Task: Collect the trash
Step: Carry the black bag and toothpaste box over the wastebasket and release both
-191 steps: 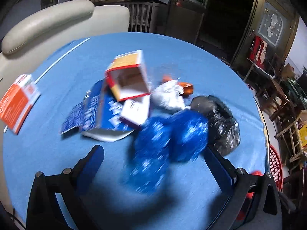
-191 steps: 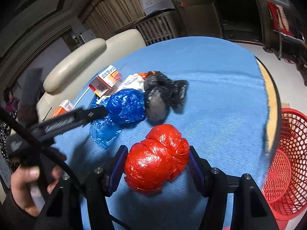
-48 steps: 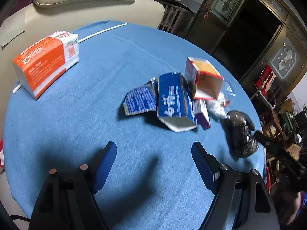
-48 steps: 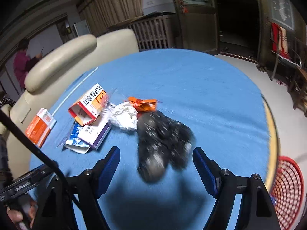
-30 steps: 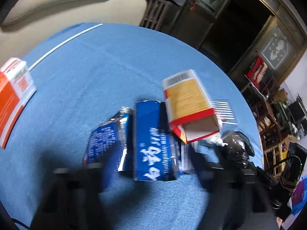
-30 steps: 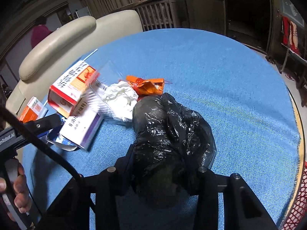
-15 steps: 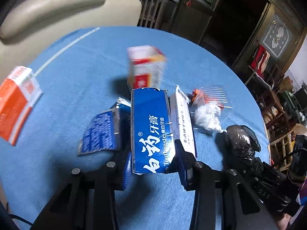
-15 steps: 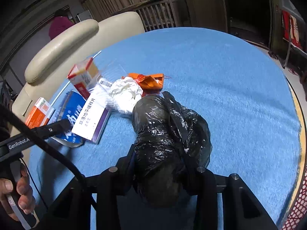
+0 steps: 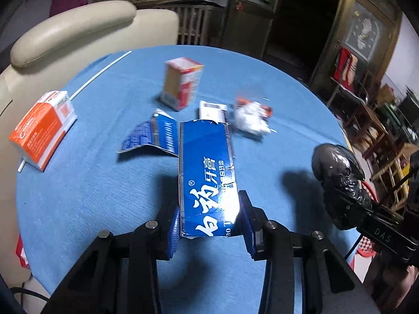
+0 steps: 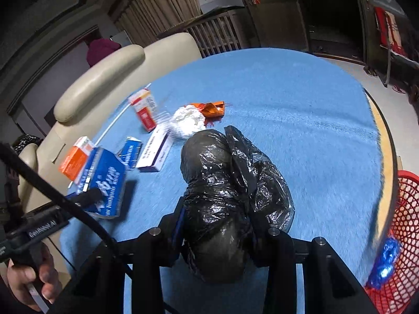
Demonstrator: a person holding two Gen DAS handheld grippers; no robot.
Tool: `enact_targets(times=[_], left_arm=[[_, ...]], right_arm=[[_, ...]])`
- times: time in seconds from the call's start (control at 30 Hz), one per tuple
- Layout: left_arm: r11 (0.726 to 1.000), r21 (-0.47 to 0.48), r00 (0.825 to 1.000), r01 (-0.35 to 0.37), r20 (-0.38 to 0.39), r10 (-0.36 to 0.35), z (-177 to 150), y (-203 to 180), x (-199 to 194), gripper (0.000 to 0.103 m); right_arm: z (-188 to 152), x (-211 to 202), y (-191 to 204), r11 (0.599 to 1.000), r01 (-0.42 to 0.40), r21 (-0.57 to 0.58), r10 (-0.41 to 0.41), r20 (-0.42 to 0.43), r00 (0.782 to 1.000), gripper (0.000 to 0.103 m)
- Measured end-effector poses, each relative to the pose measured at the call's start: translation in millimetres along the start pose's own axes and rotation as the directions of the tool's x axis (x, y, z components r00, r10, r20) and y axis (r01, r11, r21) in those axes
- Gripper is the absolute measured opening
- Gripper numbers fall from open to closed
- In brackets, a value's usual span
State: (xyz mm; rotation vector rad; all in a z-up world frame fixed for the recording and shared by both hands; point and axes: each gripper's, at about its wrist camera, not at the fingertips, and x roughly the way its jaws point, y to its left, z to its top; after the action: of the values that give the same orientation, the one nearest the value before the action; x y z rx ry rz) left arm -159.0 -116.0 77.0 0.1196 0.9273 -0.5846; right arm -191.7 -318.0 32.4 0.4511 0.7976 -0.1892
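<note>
My left gripper is shut on a blue toothpaste box and holds it above the blue round table. My right gripper is shut on a crumpled black plastic bag, lifted off the table; the bag also shows at the right of the left wrist view. On the table lie a torn blue box piece, a red and yellow carton, a white and purple box, white crumpled paper and an orange wrapper.
An orange and white box lies at the table's left edge. A red mesh basket stands on the floor to the right of the table with a blue bag inside. A cream sofa stands behind the table.
Both grippers have lifted their loads: the toothpaste box has come up off the pile, and the black bag has risen and shifted toward the basket side. The carton now stands apart.
</note>
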Motion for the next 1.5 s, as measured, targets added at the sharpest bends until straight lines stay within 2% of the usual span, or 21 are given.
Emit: enact_targets(times=[0.3, 0.83, 1.07, 1.5], left_arm=[[0.996, 0.084, 0.999, 0.042, -0.003, -0.042, -13, -40, -13, 0.042], [0.971, 0.208, 0.993, 0.114, -0.037, -0.109, -25, -107, -16, 0.042], [0.948, 0.275, 0.987, 0.160, -0.053, -0.151, -27, -144, -15, 0.042], [0.885, 0.385, 0.965, 0.261, -0.086, -0.247, -26, -217, -14, 0.042]], right_arm=[[-21, -24, -4, 1.000, 0.002, 0.012, -0.002, 0.028, 1.000, 0.042], [-48, -77, -56, 0.988, 0.049, 0.143, -0.065, 0.109, 0.992, 0.042], [-55, -106, -95, 0.971, 0.094, 0.219, -0.129, 0.149, 0.980, 0.042], [-62, -150, -166, 0.917, 0.198, 0.346, -0.276, 0.192, 0.942, 0.042]])
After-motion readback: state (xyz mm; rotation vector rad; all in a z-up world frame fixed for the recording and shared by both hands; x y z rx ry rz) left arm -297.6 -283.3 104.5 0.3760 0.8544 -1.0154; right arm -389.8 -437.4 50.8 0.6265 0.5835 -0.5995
